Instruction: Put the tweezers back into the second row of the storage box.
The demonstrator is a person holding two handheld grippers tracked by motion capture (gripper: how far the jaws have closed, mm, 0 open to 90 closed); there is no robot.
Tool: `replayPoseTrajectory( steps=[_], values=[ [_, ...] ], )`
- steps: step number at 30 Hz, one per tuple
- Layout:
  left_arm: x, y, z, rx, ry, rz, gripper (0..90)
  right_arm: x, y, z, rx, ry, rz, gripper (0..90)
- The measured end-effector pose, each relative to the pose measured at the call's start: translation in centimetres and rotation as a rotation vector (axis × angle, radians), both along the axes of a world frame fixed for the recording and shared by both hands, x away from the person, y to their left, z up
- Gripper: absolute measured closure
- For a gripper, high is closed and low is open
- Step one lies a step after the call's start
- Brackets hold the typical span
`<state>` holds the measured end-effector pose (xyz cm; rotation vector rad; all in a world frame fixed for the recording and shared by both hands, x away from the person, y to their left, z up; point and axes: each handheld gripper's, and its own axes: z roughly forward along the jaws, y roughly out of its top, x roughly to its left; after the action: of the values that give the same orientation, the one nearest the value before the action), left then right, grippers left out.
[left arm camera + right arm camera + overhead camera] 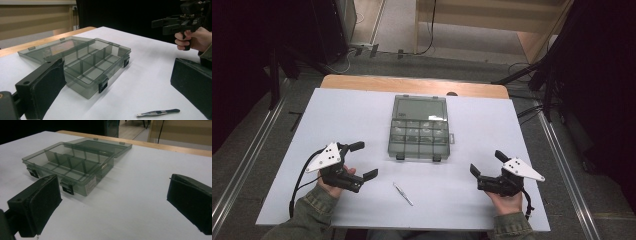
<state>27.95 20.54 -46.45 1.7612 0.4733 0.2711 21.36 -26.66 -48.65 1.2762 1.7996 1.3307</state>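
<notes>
A smoky clear compartment box (419,134) lies in the middle of the white table with its lid (420,108) folded flat away from me; its compartments look empty (92,65) (70,165). Small metal tweezers (403,193) (158,112) rest on the table in front of the box. My left gripper (363,160) is held at the near left, open, with nothing between its jaws. My right gripper (488,162) is held at the near right, open and empty too; it also appears far off in the left gripper view (160,23).
The white table sheet (337,125) covers a wooden top whose far edge (412,84) shows. Dark stands and cables (532,75) surround the table on the floor. Two black latches (401,157) sit on the box's near side.
</notes>
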Motion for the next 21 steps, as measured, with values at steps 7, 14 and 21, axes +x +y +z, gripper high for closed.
replayPoseTrajectory(
  steps=[7, 14, 21],
  values=[
    [0.0, -0.1, -0.1, -0.001, 0.004, -0.003, 0.0, 0.3, 1.3, 0.3, -0.017, 0.010, 0.053, 0.0],
    [0.0, -0.1, -0.1, 0.001, 0.003, -0.003, 0.0, 0.5, 2.2, 0.4, -0.029, 0.016, 0.082, 0.0],
    [0.0, -0.1, -0.1, -0.001, 0.004, -0.004, 0.0, 0.6, 3.1, 0.4, -0.041, 0.034, 0.112, 0.0]
  ],
)
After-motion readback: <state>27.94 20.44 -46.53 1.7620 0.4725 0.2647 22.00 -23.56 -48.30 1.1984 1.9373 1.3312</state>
